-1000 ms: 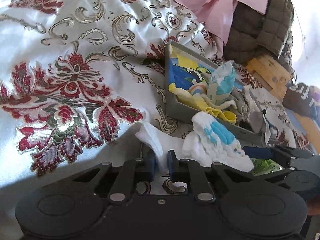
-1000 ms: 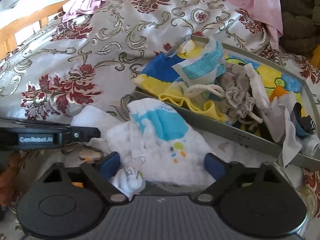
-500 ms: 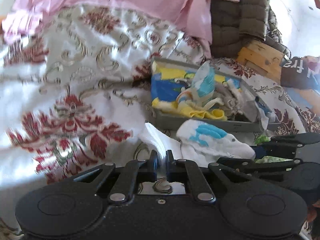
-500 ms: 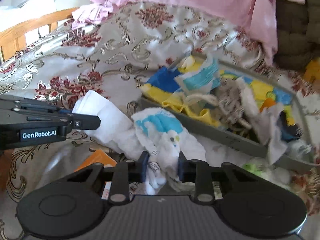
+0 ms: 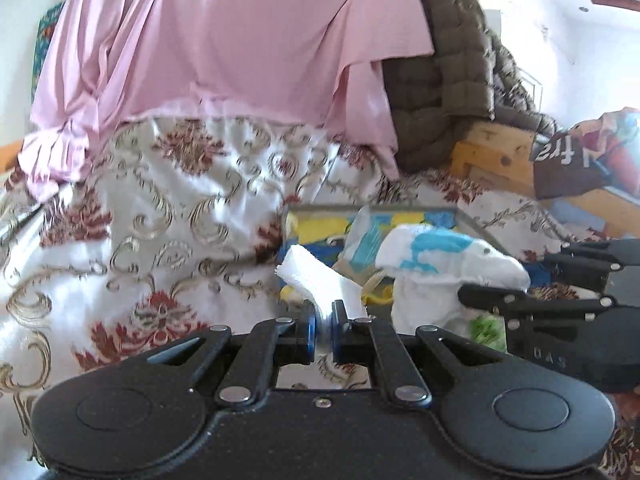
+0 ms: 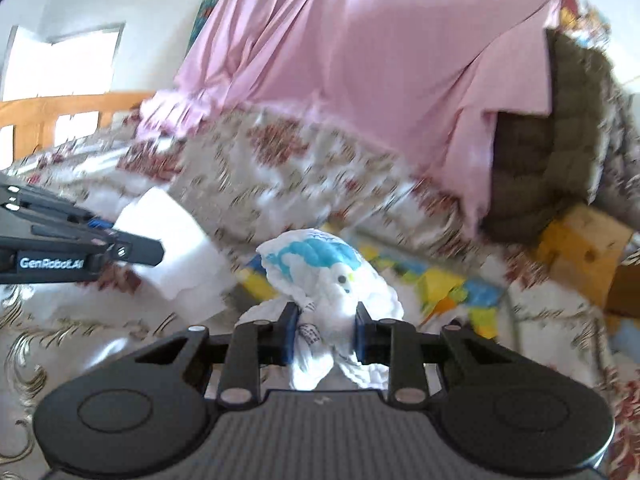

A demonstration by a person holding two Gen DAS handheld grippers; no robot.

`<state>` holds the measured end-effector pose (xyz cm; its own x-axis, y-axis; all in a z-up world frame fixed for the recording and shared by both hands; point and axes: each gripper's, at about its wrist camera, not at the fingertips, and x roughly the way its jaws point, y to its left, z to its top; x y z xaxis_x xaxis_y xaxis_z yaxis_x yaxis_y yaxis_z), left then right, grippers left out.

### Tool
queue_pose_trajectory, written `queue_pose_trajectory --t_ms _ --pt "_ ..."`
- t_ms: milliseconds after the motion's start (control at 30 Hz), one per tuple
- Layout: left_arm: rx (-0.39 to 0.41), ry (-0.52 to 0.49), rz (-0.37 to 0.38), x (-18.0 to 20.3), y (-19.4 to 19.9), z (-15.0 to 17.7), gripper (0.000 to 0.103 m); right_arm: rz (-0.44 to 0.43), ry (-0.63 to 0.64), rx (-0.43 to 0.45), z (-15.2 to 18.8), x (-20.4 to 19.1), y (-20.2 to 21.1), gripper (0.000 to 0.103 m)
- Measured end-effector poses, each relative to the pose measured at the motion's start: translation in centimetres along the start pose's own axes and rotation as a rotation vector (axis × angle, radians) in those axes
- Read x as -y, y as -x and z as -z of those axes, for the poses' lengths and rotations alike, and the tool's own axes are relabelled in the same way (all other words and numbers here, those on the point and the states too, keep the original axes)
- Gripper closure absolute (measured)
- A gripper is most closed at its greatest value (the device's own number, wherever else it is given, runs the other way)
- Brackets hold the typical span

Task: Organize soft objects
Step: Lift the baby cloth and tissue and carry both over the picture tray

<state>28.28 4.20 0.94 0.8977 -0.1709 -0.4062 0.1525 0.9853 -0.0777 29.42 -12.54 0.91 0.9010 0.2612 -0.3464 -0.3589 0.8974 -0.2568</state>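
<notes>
While lifted ahead of both grippers, hung one whale-print cloth (image 6: 320, 280), left gripper (image 5: 323, 330) pinching a thin corner, right gripper (image 6: 326, 334) clamping the bunch; risked slipping free left, falling short of tray (image 5: 460, 216) beyond.

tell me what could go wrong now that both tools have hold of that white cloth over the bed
The left tool pinches only a thin edge of the white cloth, so that corner could slip free if the tools pull apart. The right tool clamps a bunched wad, so the cloth may stay crumpled instead of opening flat. Its loose end hangs over the gray tray of other fabrics and might snag or drag one out.
</notes>
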Motion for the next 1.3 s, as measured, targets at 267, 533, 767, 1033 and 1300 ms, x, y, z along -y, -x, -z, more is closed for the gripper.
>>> queue_pose_trajectory --t_ms 267,533,767,1033,1300 --pt "0.077 0.01 -0.016 2.7 -3.7 -4.8 0.096 0.081 -0.179 0.111 -0.6 6.8 -2.8 0.073" --pt "0.123 -0.001 0.047 7.4 -12.5 -10.8 0.095 0.108 -0.429 0.1 -0.4 14.9 -6.4 0.073" --pt "0.016 -0.029 0.047 10.6 -18.7 -10.8 0.095 0.093 -0.543 0.035 1.4 19.0 -7.8 0.072" --pt "-0.065 -0.033 0.045 10.9 -20.8 -8.7 0.095 0.083 -0.599 -0.002 2.5 19.6 -9.1 0.072" --pt "-0.126 -0.086 0.025 10.7 -21.4 -7.5 0.091 0.046 -0.556 -0.057 2.1 17.9 -11.2 0.071"
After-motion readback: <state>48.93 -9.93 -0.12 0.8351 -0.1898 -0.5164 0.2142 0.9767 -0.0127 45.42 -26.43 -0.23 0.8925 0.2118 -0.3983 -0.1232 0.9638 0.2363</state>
